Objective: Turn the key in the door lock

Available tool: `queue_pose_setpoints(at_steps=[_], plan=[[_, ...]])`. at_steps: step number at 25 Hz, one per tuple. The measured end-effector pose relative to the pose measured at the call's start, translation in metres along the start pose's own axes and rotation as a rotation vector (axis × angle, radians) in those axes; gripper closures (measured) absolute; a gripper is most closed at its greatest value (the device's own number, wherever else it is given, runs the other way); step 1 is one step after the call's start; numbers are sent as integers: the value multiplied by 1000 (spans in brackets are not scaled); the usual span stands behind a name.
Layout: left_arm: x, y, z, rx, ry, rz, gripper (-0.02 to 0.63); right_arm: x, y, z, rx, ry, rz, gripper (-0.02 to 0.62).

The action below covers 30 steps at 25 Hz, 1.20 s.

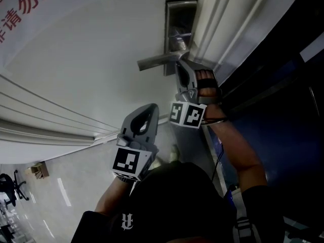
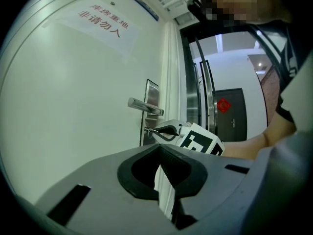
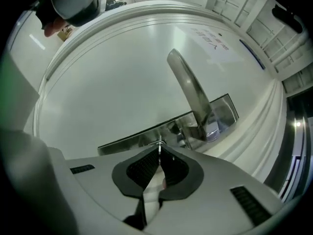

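The steel lock plate (image 1: pixel 180 19) sits on a white door with its lever handle (image 1: pixel 157 61) pointing left. My right gripper (image 1: pixel 179 65) is pressed up to the plate just under the lever, shut on the key. In the right gripper view a thin edge of the key (image 3: pixel 159 147) shows between the closed pads, right at the lock plate (image 3: pixel 142 137), with the lever handle (image 3: pixel 188 89) above. My left gripper (image 1: pixel 142 116) hangs back from the door, shut and empty. The left gripper view looks over its closed tips (image 2: pixel 159 150) at the right gripper (image 2: pixel 165 129) and the handle (image 2: pixel 145 105).
A sign with red characters (image 2: pixel 100 21) is stuck high on the door. The door frame (image 1: pixel 223 29) and a dark glass partition (image 1: pixel 283 85) run along the right. A far dark door with a red ornament (image 2: pixel 223 105) lies beyond. An office chair (image 1: pixel 12 186) stands on the floor.
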<state>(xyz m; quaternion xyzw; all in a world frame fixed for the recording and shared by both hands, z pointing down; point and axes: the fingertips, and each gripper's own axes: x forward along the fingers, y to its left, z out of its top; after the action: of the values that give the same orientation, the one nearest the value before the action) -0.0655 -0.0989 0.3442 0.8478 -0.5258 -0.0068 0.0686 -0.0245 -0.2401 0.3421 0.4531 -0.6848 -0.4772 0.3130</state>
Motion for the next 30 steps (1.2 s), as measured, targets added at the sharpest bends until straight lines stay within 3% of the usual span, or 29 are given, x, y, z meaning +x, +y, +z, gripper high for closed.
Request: queue_pose_setpoints(at_steps=[4,16,22,30], plan=[[1,1,0,3,-7,-2,600,0,-1,0,109,-7,39,574],[3,3,-1,-4,-3,0,600,2,-8,-11,1272,-61,208,572],[3,4,-3,-6,5,0,600,2,-6,-17,1719,-79,285,572],[4,2,-4,-2,11,-6,600,3,-7,-20,2146,-126,346,572]])
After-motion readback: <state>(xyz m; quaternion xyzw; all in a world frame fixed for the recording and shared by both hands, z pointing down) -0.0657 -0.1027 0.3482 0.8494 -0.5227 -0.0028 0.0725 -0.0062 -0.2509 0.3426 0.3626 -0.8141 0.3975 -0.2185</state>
